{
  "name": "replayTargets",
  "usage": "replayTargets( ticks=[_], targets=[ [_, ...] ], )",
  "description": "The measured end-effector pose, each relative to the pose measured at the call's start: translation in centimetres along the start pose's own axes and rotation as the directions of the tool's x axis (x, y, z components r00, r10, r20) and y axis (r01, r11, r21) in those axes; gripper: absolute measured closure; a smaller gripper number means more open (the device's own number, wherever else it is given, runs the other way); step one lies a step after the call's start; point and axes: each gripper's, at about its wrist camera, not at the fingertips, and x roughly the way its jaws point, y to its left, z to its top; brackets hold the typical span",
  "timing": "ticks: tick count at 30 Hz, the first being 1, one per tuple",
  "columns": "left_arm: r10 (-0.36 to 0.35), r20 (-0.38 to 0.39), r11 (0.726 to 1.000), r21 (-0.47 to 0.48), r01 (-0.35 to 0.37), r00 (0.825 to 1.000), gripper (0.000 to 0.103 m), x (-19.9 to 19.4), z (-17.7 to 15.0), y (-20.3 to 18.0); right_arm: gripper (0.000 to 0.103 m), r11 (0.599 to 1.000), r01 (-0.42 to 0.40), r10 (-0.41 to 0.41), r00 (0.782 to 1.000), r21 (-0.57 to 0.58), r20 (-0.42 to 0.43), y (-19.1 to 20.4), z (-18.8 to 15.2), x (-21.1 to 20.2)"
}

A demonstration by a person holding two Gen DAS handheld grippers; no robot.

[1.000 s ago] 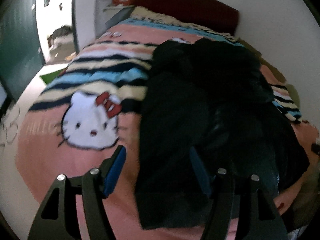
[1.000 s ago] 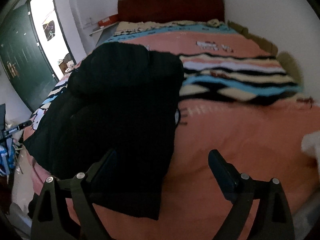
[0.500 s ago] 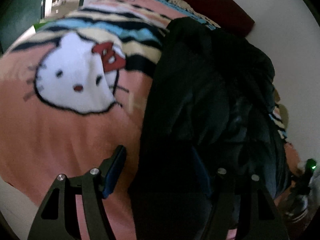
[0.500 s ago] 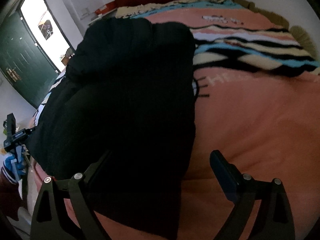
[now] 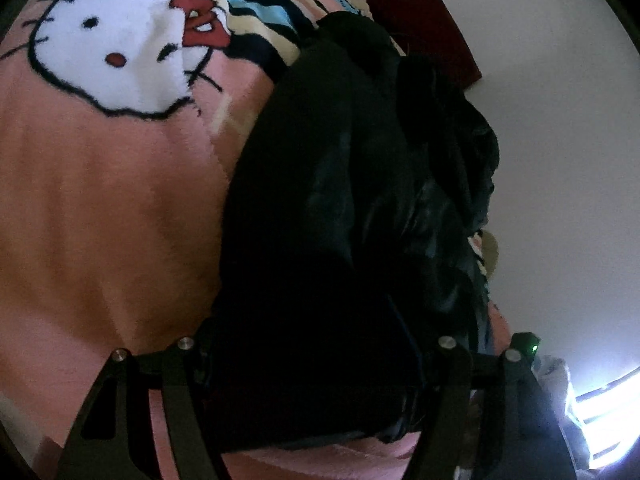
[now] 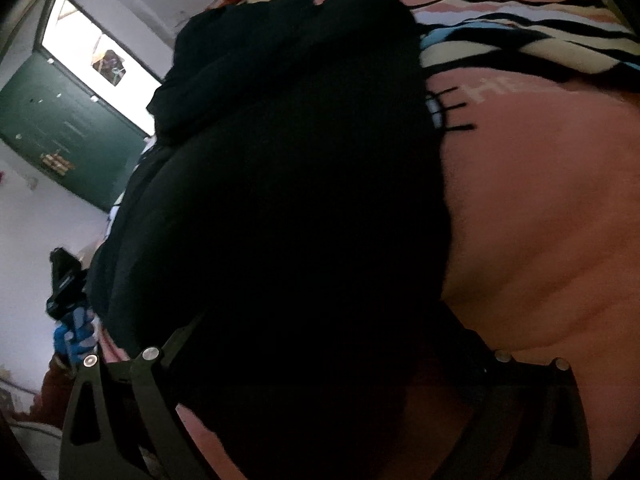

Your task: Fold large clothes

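Both our claws sit at the near hem of the black jacket [image 5: 340, 240] — the left gripper [image 5: 312, 364] and right gripper [image 6: 320, 360] each have jaws spread wide, straddling the cloth, with no clamp visible yet. We see the jacket lying on the pink blanket [image 5: 100, 220], its long axis running straight away from us toward the headboard [image 5: 420, 28]. Neither hand looks nearer — so we judge a matched pinch comes next.

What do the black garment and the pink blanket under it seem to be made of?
Black garment: probably a smooth synthetic shell, possibly padded; faint sheen on puffy folds, though the image is dark. Pink blanket: plush fleece, matte; fuzzy edges on the printed cat face.
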Motion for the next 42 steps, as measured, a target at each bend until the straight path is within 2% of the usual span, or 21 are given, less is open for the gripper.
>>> replayTargets(
  ticks=[1, 4, 6, 10, 12, 14, 17, 21, 23, 28, 31, 36, 40, 42],
  targets=[
    [-0.002, 0.002, 1.0, 0.001, 0.002, 1.0, 0.036, 0.1, 0.0, -0.2, 0.006, 1.0, -0.009, 0.009, 1.0, -0.001, -0.003, 0.1, 0.1, 0.1],
    [-0.009, 0.014, 1.0, -0.015, 0.01, 1.0, 0.037, 0.1, 0.1, -0.4, 0.019, 0.999, -0.051, 0.052, 0.999, 0.003, -0.005, 0.4, 0.1, 0.3],
    [-0.017, 0.027, 0.999, -0.026, 0.018, 0.999, 0.038, -0.1, -0.1, -0.5, 0.033, 0.996, -0.091, 0.091, 0.996, 0.013, -0.001, 0.3, 0.1, 0.3],
    [-0.024, 0.063, 0.999, -0.026, 0.026, 0.998, 0.039, -0.8, -0.8, -1.1, 0.04, 0.992, -0.127, 0.127, 0.992, 0.019, 0.01, 0.4, 0.0, 0.5],
    [-0.01, 0.083, 1.0, -0.02, 0.011, 0.997, 0.044, -1.1, -1.1, -1.7, 0.044, 0.989, -0.145, 0.145, 0.989, 0.027, 0.019, 0.4, -0.1, 0.5],
    [-0.003, 0.094, 1.0, -0.028, 0.006, 0.996, 0.058, -1.2, -1.3, -2.0, 0.05, 0.985, -0.166, 0.164, 0.986, 0.039, 0.029, 0.3, -0.1, 0.5],
    [0.003, 0.11, 1.0, -0.028, 0.0, 0.994, 0.072, -1.2, -1.5, -3.0, 0.06, 0.98, -0.192, 0.19, 0.981, 0.052, 0.046, 0.3, -0.2, 0.6],
    [0.014, 0.122, 1.0, 0.016, -0.016, 0.992, 0.08, -1.3, -1.6, -5.5, 0.076, 0.974, -0.222, 0.218, 0.973, 0.051, 0.078, 0.8, 0.0, 0.4],
    [0.0, 0.129, 0.999, 0.034, -0.005, 0.992, 0.082, -1.4, -1.3, -6.7, 0.081, 0.974, -0.225, 0.22, 0.971, 0.036, 0.095, 1.3, 0.3, 0.2],
    [-0.055, 0.164, 0.996, 0.077, 0.043, 0.985, 0.085, -3.2, 0.5, -10.0, 0.085, 0.968, -0.249, 0.245, 0.956, 0.008, 0.159, 2.0, 1.8, -1.3],
    [-0.072, 0.193, 0.994, 0.094, 0.054, 0.979, 0.085, -4.3, 2.1, -12.0, 0.085, 0.96, -0.28, 0.276, 0.939, -0.011, 0.205, 2.5, 3.4, -2.8],
    [-0.13, 0.239, 0.99, 0.084, 0.113, 0.962, 0.085, -5.8, 6.0, -14.8, 0.085, 0.934, -0.357, 0.345, 0.893, -0.012, 0.288, 2.6, 7.5, -6.0],
    [-0.171, 0.279, 0.985, 0.078, 0.155, 0.945, 0.085, -6.6, 9.8, -16.7, 0.085, 0.918, -0.397, 0.37, 0.869, 0.015, 0.329, 1.9, 11.0, -7.3],
    [-0.17, 0.288, 0.985, 0.087, 0.151, 0.942, 0.085, -6.5, 12.1, -17.9, 0.085, 0.908, -0.416, 0.374, 0.855, 0.046, 0.358, 1.3, 12.8, -7.7]
  ],
)
